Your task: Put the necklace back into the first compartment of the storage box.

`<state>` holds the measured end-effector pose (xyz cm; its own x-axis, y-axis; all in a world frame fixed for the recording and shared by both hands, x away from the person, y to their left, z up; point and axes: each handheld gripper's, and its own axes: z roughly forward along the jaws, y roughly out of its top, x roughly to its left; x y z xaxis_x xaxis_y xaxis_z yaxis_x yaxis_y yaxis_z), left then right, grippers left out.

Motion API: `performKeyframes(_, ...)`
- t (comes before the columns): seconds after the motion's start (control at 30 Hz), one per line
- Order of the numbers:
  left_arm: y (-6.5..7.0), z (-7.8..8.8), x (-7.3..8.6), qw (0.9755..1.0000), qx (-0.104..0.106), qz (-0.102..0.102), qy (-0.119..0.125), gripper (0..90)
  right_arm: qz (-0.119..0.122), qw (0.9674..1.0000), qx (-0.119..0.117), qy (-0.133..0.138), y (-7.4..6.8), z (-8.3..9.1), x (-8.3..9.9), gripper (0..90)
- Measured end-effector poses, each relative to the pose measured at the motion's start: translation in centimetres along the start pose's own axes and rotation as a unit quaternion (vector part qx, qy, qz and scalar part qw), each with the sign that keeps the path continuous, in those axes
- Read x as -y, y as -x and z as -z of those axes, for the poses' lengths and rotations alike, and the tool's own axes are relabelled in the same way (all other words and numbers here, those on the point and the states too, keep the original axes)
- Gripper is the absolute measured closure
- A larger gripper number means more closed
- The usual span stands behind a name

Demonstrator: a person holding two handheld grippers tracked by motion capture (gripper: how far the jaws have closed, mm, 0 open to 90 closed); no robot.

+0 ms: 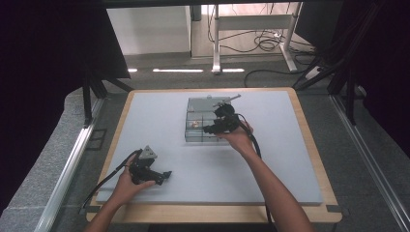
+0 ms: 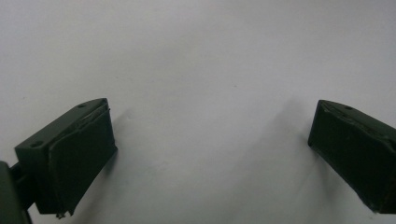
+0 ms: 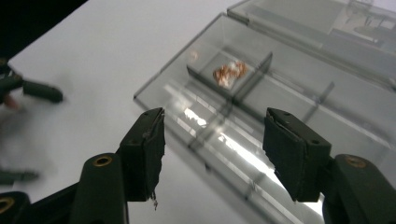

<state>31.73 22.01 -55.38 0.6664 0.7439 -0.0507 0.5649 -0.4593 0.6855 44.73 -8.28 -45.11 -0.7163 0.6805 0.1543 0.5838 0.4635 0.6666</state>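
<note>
Across the middle of the high view, a grey tabletop (image 1: 159, 121) carries a clear compartment box (image 1: 199, 121) just above centre.
Right gripper (image 1: 209, 129) hovers over the box's lower right edge, jaws apart with nothing between them. Left gripper (image 1: 167, 175) rests at lower left, well apart from the box, jaws wide and empty. One left-hand compartment holds a small coppery piece (image 3: 229, 73).

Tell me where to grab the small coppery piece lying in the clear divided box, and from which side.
Come straight down from above: the coppery piece lies low in a walled compartment of the open box, so the dividers block any sideways approach. Pinch across its narrower width.
</note>
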Motion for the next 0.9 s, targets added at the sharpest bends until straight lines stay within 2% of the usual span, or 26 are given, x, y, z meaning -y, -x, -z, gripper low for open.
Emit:
performKeyframes(0.1, 0.0, 0.0, 0.0, 1.0000, 0.000, 0.000, 0.000, 0.1, 0.011, 0.9998, 0.014, 0.002, 0.1, 1.7, 1.9, 35.4)
performKeyframes(0.27, 0.0, 0.0, 0.0, 1.0000, 0.000, 0.000, 0.000, 0.1, 0.003, 0.9997, 0.017, 0.018, 0.7, 4.2, 5.8, 34.0)
performKeyframes(0.57, 0.0, 0.0, 0.0, 1.0000, 0.000, 0.000, 0.001, 0.1, -0.010, 0.9990, 0.037, 0.025, 2.2, 6.5, 11.6, 31.4)
performKeyframes(0.7, 0.0, 0.0, 0.0, 1.0000, 0.000, 0.000, 0.002, 0.2, -0.014, 0.9984, 0.052, 0.016, 2.9, 6.7, 12.8, 30.9)
performKeyframes(0.8, 0.0, 0.0, 0.0, 1.0000, -0.001, 0.000, 0.002, 0.2, -0.027, 0.9981, 0.053, 0.018, 3.4, 6.6, 13.1, 30.6)
performKeyframes(0.9, 0.0, 0.0, 0.0, 1.0000, 0.000, 0.000, 0.001, 0.2, -0.027, 0.9980, 0.055, 0.017, 3.4, 6.3, 13.1, 29.8)
